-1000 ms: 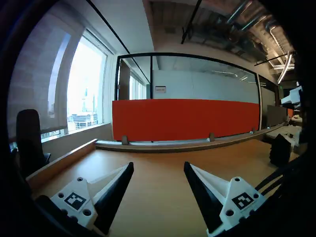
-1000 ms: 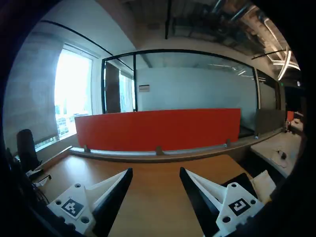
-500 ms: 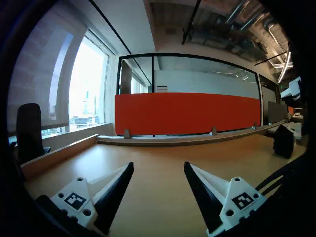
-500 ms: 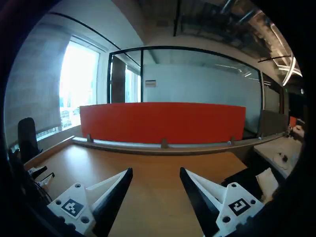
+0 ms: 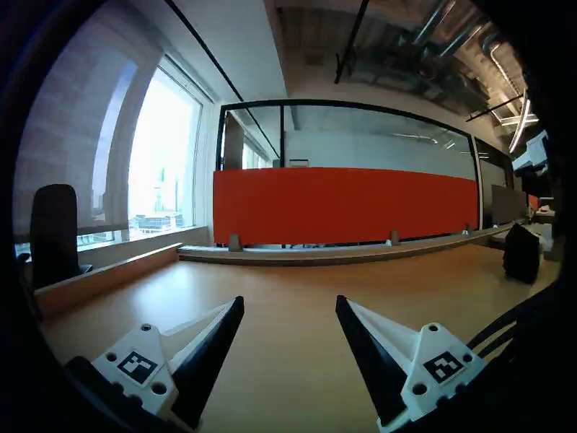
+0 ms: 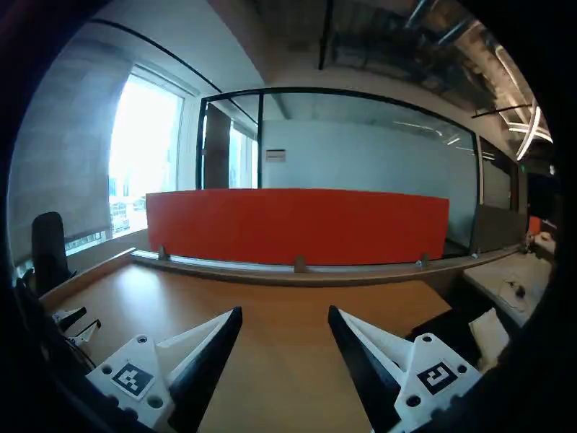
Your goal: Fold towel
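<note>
Wooden desk (image 5: 288, 278) meets an orange partition (image 5: 346, 206) at 12 o'clock in the left gripper view; the left gripper (image 5: 288, 299) hovers spread, level, likely readying a reach. Right gripper view: the right gripper (image 6: 284, 310) is likewise spread, empty; the towel's whereabouts I cannot tell.

1. Black object (image 5: 521, 252), far right on counter (image 5: 303, 303): kind indiscernible.
2. Chair (image 5: 52, 231): base cut off at left edge.
3. Dark object (image 6: 448, 325): partly hidden behind right hand-held gripper (image 6: 283, 310).
4. Wall sign (image 6: 275, 154): too small to read.
</note>
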Available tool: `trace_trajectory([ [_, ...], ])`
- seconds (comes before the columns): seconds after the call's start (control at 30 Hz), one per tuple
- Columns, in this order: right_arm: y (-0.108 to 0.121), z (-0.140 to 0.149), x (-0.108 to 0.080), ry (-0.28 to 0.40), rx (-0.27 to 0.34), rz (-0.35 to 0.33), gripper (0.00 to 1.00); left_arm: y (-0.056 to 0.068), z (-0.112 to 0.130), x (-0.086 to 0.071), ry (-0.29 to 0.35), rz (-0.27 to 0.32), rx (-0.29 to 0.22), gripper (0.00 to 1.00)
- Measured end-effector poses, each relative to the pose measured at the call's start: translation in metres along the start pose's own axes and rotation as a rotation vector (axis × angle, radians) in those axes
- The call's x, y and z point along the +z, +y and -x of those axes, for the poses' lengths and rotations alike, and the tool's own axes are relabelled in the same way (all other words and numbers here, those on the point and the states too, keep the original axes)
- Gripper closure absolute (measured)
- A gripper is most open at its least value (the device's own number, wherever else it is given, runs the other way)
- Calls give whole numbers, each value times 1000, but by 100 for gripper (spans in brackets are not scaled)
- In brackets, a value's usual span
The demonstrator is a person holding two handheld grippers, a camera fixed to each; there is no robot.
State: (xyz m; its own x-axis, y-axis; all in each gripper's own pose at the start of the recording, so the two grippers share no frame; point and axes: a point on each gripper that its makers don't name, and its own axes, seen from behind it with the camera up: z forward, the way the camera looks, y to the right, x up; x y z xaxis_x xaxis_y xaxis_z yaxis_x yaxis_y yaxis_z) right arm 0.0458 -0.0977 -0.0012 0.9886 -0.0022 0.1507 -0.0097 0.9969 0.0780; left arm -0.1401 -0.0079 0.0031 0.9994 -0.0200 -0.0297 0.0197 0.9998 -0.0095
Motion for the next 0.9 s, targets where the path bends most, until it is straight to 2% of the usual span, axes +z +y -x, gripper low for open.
trace_trajectory([
  [0.9, 21, -1, -3, 15, 34, 24, 8, -4, -1, -1, 5, -13, 0, 6],
])
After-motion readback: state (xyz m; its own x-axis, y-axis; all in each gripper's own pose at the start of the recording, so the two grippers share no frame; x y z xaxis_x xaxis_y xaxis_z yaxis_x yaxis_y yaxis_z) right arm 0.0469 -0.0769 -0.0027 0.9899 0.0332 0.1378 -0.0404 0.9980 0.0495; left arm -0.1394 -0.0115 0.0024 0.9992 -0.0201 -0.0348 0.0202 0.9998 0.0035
